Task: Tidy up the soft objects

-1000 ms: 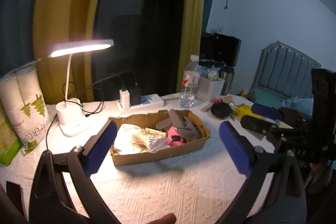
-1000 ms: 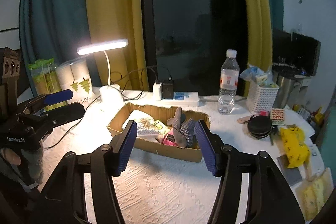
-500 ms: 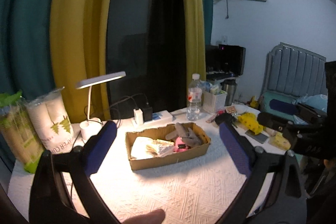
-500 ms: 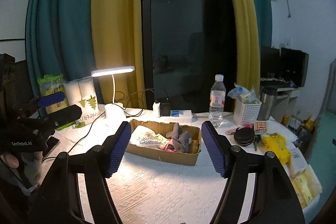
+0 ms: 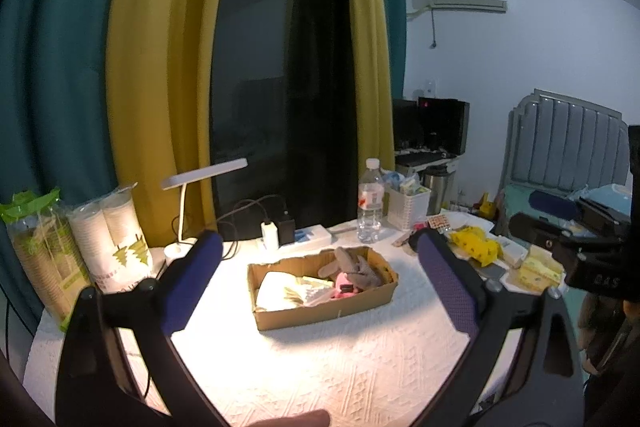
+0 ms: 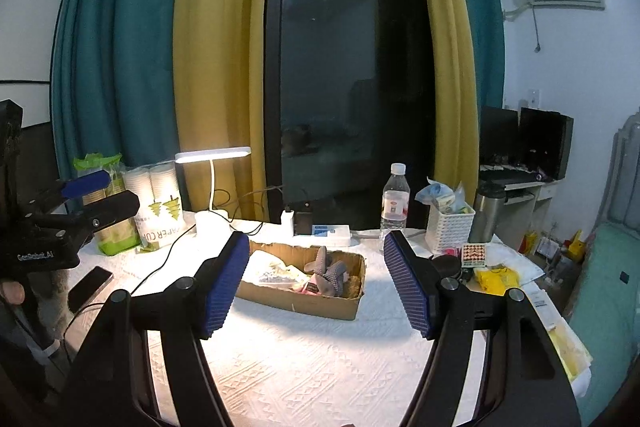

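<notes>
A shallow cardboard box [image 5: 324, 311] [image 6: 320, 301] stands mid-table on the white cloth. In it lie a grey patterned sock bundle [image 5: 354, 267] [image 6: 330, 269], a pink item [image 5: 344, 285] and white packets [image 5: 288, 291]. My left gripper [image 5: 316, 279] is open and empty, held above the near table, well short of the box. My right gripper [image 6: 316, 279] is open and empty too, also back from the box. Each gripper shows in the other's view, the right one [image 5: 560, 223] and the left one [image 6: 96, 195].
A lit desk lamp [image 6: 212, 163], a power strip [image 6: 330, 233], a water bottle [image 6: 394, 203], a white basket [image 6: 448, 227] and paper cup sleeves [image 5: 112, 239] line the back. A phone [image 6: 90, 287] lies left. Yellow packets [image 5: 476, 247] lie right.
Both grippers have pulled back and up from the box, so it looks smaller and farther. Both stay open. The box contents have not moved.
</notes>
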